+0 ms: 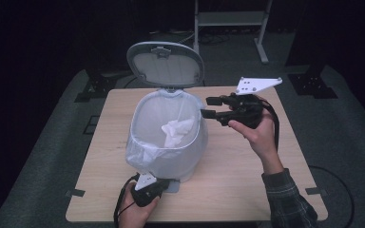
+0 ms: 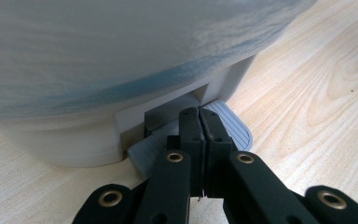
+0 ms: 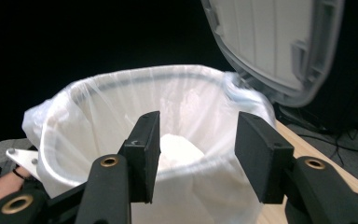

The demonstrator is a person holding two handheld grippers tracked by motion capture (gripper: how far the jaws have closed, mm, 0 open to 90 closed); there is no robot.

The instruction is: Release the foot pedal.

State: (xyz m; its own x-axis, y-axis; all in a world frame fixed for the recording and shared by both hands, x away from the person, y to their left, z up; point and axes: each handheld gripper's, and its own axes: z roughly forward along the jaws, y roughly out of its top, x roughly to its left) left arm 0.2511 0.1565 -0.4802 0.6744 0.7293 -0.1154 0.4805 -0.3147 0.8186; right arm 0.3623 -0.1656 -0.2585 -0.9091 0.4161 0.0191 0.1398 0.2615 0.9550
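Two grippers are sharing the work at a lined pedal bin (image 1: 168, 142) standing mid-table (image 1: 247, 190). The left gripper (image 2: 199, 122), jaws clenched with nothing between them, is pressing the pedal (image 2: 233, 126) at the near base, likely keeping the lid (image 1: 165, 64) tipped up at the far side. The right gripper (image 1: 208, 107), jaws parted and empty, is hovering right of the rim. Crumpled white paper (image 1: 177, 131) is lying inside the liner.

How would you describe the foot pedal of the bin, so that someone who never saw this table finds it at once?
Start at the white bin with its lid raised, in the middle of the wooden table. Go down its wall to the base on the person's side. There the grey ribbed pedal sticks out flat, the closed left gripper resting on it.
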